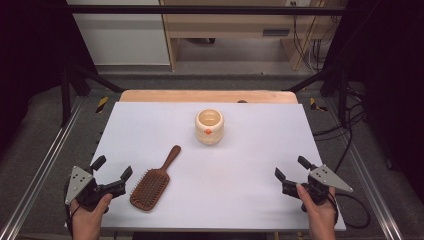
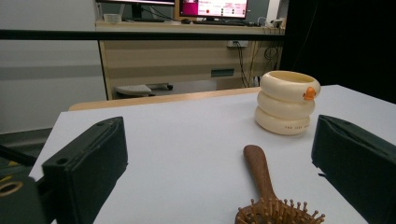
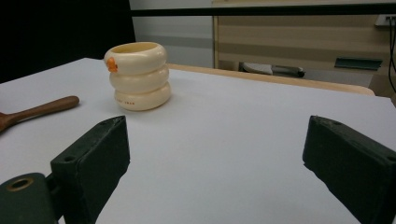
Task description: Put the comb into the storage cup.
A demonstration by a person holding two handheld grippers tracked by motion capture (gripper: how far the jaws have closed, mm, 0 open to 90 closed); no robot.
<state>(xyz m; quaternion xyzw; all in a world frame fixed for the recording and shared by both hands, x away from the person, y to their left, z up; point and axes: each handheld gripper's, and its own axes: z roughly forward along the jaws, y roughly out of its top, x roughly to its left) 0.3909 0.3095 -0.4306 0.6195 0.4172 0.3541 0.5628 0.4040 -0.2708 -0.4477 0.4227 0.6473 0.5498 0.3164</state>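
Both grippers spread wide and empty: left gripper (image 1: 113, 172), right gripper (image 1: 291, 170). Wooden hairbrush (image 1: 152, 182) lying flat just beside the left gripper, bristles up, handle (image 2: 258, 167) angled away toward the cream ringed cup (image 1: 209, 126). Probably light, stiff, smooth; best pinched across the slim handle. Nothing between; cup well apart from both.

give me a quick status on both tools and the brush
Left tool open, empty, beside hairbrush. Right tool open, empty. Brush flat, bristles up, untouched. Cream cup beyond it, nothing blocking.
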